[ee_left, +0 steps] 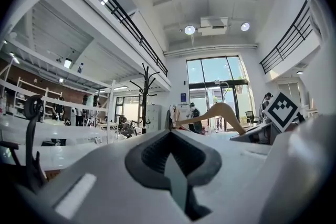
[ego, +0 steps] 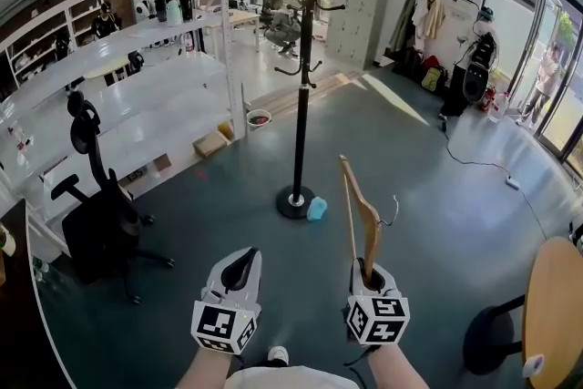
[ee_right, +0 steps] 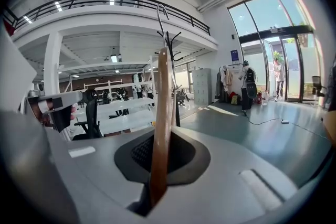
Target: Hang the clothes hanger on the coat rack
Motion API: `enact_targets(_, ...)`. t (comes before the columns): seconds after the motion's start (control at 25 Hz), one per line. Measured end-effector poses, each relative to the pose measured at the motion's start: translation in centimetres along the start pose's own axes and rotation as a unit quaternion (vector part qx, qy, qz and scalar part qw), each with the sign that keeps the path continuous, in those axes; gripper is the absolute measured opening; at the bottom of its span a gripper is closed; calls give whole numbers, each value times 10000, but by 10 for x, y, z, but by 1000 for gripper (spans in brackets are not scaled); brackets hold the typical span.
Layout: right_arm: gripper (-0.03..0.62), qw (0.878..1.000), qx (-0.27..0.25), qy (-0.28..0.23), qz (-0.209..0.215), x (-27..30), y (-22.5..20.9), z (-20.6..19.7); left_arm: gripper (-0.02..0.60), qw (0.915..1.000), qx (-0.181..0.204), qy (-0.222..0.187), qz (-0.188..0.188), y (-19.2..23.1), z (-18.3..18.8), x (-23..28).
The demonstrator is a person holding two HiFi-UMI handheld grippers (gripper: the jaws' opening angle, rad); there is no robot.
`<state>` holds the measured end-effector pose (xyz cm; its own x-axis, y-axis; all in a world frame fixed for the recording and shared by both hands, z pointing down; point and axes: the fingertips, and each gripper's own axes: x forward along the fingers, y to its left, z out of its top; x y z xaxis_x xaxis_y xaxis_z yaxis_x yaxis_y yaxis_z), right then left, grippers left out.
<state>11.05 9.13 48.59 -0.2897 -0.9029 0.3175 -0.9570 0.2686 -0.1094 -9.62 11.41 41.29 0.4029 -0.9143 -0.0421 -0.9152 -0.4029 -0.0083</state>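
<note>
Head view: the right tool (ego: pixel 369 274), lower centre-right, is clamped on the lower end of one wooden clothes hanger (ego: pixel 361 207), which stands upright above it with its wire hook (ego: pixel 393 212) to the right; the left tool (ego: pixel 240 267), lower centre-left, has its jaws together on nothing; the coat rack (ego: pixel 301 105) stands at centre frame on the floor, well apart from the hanger, its curved arms high at the top edge. To do this carry well, I judge the clamp should stay firm, the hanger should rise to the height of an arm, and the hook should be turned to open over that arm before it is lowered on.

Left gripper view: the jaws meet at centre with nothing between them; the hanger (ee_left: pixel 220 110) shows right of centre, the rack (ee_left: pixel 145 93) left of it.

Right gripper view: the jaws grip the hanger's wooden arm (ee_right: pixel 160 128), which runs straight up the middle; the rack's pole (ee_right: pixel 176 97) stands just behind it.

Counted: one hanger; one coat rack; two tools; one office chair (ego: pixel 96 223) at left.
</note>
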Motion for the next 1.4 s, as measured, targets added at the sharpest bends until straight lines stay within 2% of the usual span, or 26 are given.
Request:
enact_targets(0.2, 27, 10000, 11, -22, -78, 26, 8, 12, 0, 9996, 265, -8, -3, 25, 2, 9)
enact_targets(0.4, 28, 9999, -20, 96, -53, 55, 12, 11, 0, 9999, 108, 123, -7, 47, -14, 24)
enact_targets(0.68, 28, 9998, -14, 158, 136, 118, 3, 21, 0, 9998, 23, 150, 143, 75, -25, 71)
enact_targets(0.92, 27, 9995, -16, 115, 306, 198, -18, 47, 0, 9997, 90, 185, 164, 97, -36, 146)
enact_targets(1.12, 28, 9993, -73, 77, 365, 264, -50, 78, 0, 9996, 34, 40, 274, 125, -30, 221)
enact_targets(1.4, 27, 9991, -129, -63, 395, 331, -93, 118, 0, 9994, 113, -38, 310, 142, -26, 307)
